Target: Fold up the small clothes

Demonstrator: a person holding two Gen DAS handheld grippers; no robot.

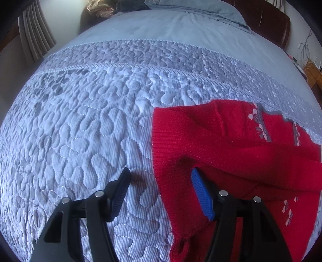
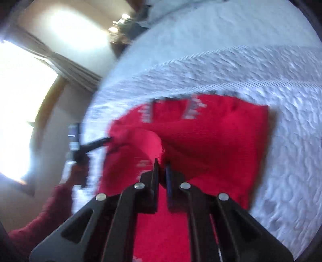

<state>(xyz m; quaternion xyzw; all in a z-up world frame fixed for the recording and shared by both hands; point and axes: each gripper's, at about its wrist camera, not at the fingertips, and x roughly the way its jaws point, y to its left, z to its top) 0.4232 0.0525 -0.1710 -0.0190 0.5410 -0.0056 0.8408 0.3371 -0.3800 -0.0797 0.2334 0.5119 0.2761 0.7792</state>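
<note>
A small red knitted sweater [image 1: 221, 141] with a grey and pink flower pattern lies on the quilted bedspread [image 1: 80, 121]. My left gripper [image 1: 160, 177] is open, its jaws wide apart over the sweater's left edge; the right finger [image 1: 201, 193] rests against the red knit, the left finger [image 1: 120, 191] is over the bedspread. In the blurred right wrist view my right gripper [image 2: 162, 163] is shut on a fold of the sweater [image 2: 201, 137] and lifts it. The left gripper [image 2: 96, 144] shows there at the sweater's left edge.
The bed has a plain blue sheet [image 1: 161, 26] and a pillow [image 1: 201, 8] at the far end, with a dark headboard [image 1: 271, 24]. A curtain [image 1: 34, 34] and a bright window [image 2: 20, 90] are to the left. A wooden side table [image 1: 314, 72] stands at the right.
</note>
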